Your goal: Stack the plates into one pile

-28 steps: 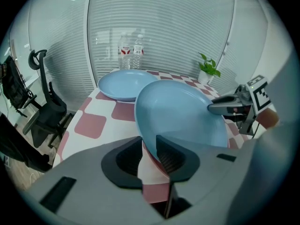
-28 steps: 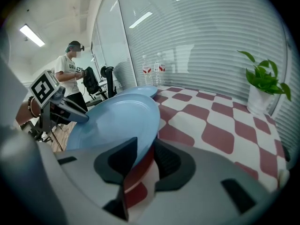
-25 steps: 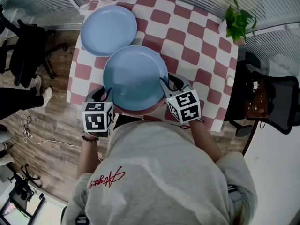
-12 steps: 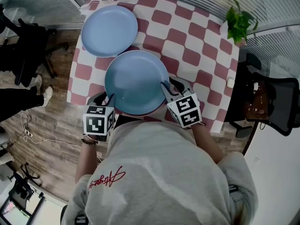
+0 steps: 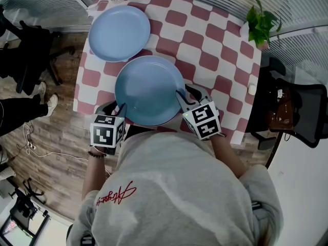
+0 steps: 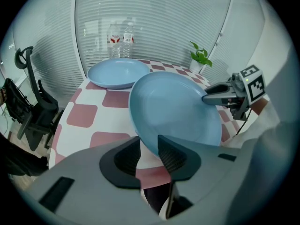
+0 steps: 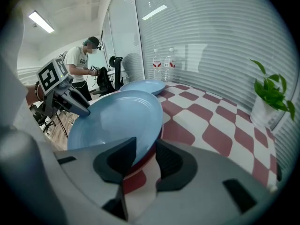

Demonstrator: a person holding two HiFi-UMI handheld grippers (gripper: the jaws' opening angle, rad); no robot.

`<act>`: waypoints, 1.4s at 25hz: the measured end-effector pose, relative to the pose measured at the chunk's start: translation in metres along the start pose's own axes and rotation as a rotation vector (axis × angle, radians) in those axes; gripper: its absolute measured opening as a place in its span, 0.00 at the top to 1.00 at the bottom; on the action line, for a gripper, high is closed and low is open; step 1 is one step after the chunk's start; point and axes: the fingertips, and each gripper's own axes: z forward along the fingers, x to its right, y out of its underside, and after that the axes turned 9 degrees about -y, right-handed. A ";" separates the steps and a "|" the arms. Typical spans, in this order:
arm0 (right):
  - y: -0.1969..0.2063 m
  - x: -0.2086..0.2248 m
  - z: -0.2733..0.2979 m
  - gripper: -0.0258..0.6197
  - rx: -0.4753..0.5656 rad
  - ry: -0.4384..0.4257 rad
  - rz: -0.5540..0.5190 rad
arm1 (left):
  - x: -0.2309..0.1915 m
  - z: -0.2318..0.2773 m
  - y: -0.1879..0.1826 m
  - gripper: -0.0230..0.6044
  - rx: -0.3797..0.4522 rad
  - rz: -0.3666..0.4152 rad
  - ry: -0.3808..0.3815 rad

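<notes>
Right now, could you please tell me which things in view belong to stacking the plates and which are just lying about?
Job: near round pale-blue plate; far round pale-blue plate; red-and-white checked table they sit on.
Lying about: clear plastic water bottles; small green potted plant; black office chair.

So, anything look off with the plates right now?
Nothing spilled or damaged. The near blue plate has its rim between the opening fingers of the left gripper and right gripper; the far blue plate sits apart, not yet stacked.
</notes>
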 end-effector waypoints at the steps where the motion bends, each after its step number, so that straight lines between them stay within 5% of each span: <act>1: 0.000 0.000 0.000 0.77 0.001 0.002 -0.002 | 0.000 0.000 0.000 0.77 0.002 0.000 0.001; 17: 0.003 0.006 -0.009 0.77 0.059 0.019 0.036 | -0.010 -0.006 -0.007 0.71 0.114 0.019 -0.014; 23: -0.002 0.002 -0.008 0.75 0.086 -0.002 0.049 | -0.019 -0.010 -0.023 0.68 0.167 -0.024 0.029; 35: -0.049 0.025 -0.006 0.75 0.125 0.048 -0.067 | -0.075 -0.025 -0.070 0.68 0.375 -0.199 -0.076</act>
